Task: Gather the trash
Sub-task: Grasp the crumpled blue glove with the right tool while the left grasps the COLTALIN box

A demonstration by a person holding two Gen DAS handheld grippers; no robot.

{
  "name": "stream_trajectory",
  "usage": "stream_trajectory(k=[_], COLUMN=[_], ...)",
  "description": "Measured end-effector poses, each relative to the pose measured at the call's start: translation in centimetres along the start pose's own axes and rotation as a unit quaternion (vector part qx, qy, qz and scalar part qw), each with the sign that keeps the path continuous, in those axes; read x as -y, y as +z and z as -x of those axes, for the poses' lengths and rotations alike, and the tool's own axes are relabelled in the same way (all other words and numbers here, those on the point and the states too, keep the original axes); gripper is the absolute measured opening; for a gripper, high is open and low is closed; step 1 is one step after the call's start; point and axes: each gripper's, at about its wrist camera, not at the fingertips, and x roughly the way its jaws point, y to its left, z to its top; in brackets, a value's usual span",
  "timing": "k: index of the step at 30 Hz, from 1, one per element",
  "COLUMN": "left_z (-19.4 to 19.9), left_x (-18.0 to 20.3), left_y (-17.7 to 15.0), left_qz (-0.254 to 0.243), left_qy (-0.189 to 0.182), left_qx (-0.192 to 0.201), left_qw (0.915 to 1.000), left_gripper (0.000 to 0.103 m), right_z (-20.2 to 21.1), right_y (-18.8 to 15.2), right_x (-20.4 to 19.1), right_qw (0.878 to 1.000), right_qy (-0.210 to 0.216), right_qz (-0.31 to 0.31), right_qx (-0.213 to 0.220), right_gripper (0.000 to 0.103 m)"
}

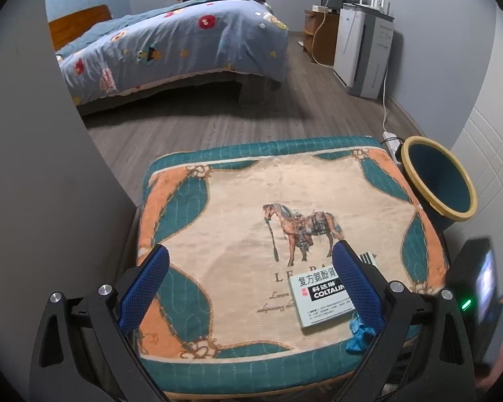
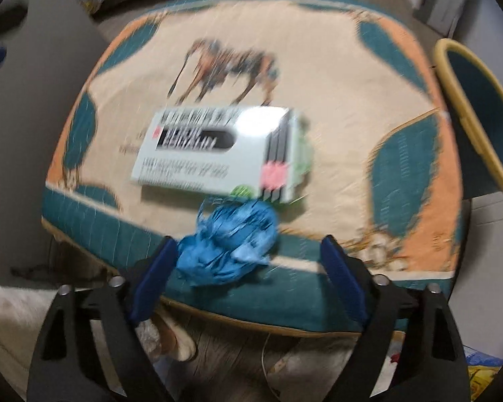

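I'm working over a cushioned seat [image 1: 238, 201] with a horse print, and a teal bin [image 1: 442, 184] with a yellow rim stands just beside its far right corner, mouth tilted toward me. On the cushion lie two pieces of trash: one medicine box [image 2: 218, 154] and one crumpled blue wrapper [image 2: 228, 244], the wrapper touching the box's near edge and sitting right at the cushion's front border.

My right gripper [image 2: 248, 268] points steeply down with its jaws apart around the wrapper — the left pad looks to be at the wad's edge, the right pad still clear of it, so nothing is pinched yet. My left gripper [image 1: 251, 284] hangs wide open over the cushion, holding nothing; its right finger [image 1: 355, 284] overlaps the box in view.

What worries me: the right-wrist view is smeared, so I could misjudge depth and drive the tips into the soft cushion, pinching fabric with the wrapper. The wad is light and near the edge — a one-sided nudge could flick it onto the floor. Closing too far forward might catch the box corner as well.
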Motion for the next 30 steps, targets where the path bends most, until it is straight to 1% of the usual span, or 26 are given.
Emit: stream_trajectory(k=[1, 2, 3, 4, 7, 10, 12, 16, 19, 22, 23, 25, 28, 29, 30], left_z=[-0.1, -0.1, -0.3, -0.4, -1.0, -1.8, -2.8, -5.1, -6.8, -8.3, -8.9, -9.7, -11.0, -11.5, -11.9], left_x=[0.0, 0.0, 0.1, 0.2, 0.7, 1.4, 2.1, 3.9, 5.9, 7.9, 8.7, 9.8, 10.8, 11.3, 11.5], left_y=[0.0, 0.0, 0.0, -0.1, -0.4, -0.5, -0.8, -1.7, -2.8, -4.0, -4.6, -5.5, -6.4, -6.8, -6.8], left_qz=[0.000, 0.000, -0.002, -0.004, -0.017, -0.034, -0.042, -0.059, -0.088, -0.132, -0.153, -0.186, -0.225, -0.243, -0.251], left_qy=[-0.002, -0.003, -0.003, -0.004, -0.007, -0.009, -0.019, -0.060, -0.085, -0.091, -0.091, -0.088, -0.081, -0.071, -0.063], left_qx=[-0.001, -0.002, -0.005, -0.009, -0.018, -0.029, -0.043, -0.076, -0.101, -0.123, -0.133, -0.148, -0.175, -0.182, -0.184], left_qw=[1.0000, 1.0000, 1.0000, 0.9999, 0.9997, 0.9989, 0.9980, 0.9935, 0.9874, 0.9795, 0.9749, 0.9674, 0.9551, 0.9501, 0.9482], left_gripper=[0.097, 0.097, 0.097, 0.097, 0.097, 0.097, 0.097, 0.097, 0.097, 0.097, 0.097, 0.097, 0.097, 0.097, 0.097], right_z=[-0.5, -0.7, -0.8, -0.6, 0.7, 2.0, 2.9, 5.4, 7.2, 8.3, 8.4, 8.2, 7.0, 6.9, 6.7], right_y=[-0.1, -0.1, 0.0, 0.1, 0.8, 2.1, 3.4, 6.3, 8.4, 9.5, 9.7, 9.7, 9.7, 9.6, 9.8], right_x=[-0.3, -0.4, -0.5, -0.6, 0.0, 1.8, 3.6, 7.0, 9.4, 11.1, 11.7, 12.9, 13.9, 14.0, 14.0], right_qw=[1.000, 1.000, 0.999, 1.000, 1.000, 1.000, 1.000, 0.999, 0.998, 0.997, 0.997, 0.996, 0.996, 0.996, 0.996], right_qy=[0.009, 0.019, 0.027, 0.022, 0.020, 0.000, -0.020, -0.028, -0.029, -0.045, -0.044, -0.036, -0.008, -0.004, -0.004], right_qz=[0.006, 0.008, 0.010, 0.014, 0.015, 0.013, 0.007, -0.017, -0.023, -0.017, -0.020, -0.036, -0.066, -0.067, -0.063], right_qx=[-0.007, -0.012, -0.017, -0.016, -0.011, -0.004, 0.002, 0.031, 0.048, 0.063, 0.067, 0.071, 0.062, 0.060, 0.059], right_gripper=[0.064, 0.054, 0.049, 0.041, 0.041, 0.041, 0.041, 0.041, 0.041, 0.041, 0.041, 0.041, 0.041, 0.041, 0.041])
